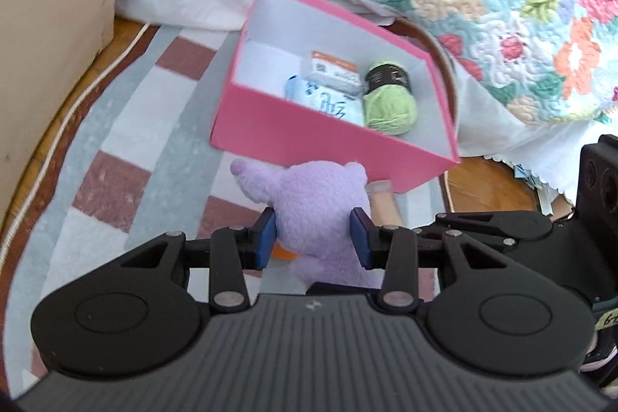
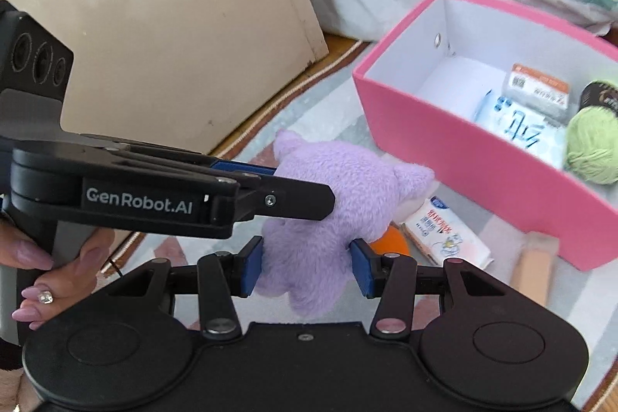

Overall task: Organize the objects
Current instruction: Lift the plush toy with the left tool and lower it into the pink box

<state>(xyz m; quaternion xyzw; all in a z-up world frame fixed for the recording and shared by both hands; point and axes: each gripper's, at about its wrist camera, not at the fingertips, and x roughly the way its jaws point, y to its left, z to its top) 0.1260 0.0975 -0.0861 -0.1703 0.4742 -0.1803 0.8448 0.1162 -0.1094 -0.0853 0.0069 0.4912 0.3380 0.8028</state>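
Both left gripper [image 1: 313, 234] and right gripper [image 2: 307, 267] clamp soft purple plush toy [image 2: 328, 203] short of open pink cardboard box [image 2: 463, 157] (fur compresses): uneven pull could slip it.

Behind the fluffy lilac plush toy [image 2: 328, 219], an orange rounded thing [image 2: 390, 240] shows only as a sliver, unidentifiable. The toy's face is turned away. The open pink cardboard box [image 2: 463, 161] is cut by the right-wrist view's right edge.

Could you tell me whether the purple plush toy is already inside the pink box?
No, the purple plush toy is gripped outside the pink box.
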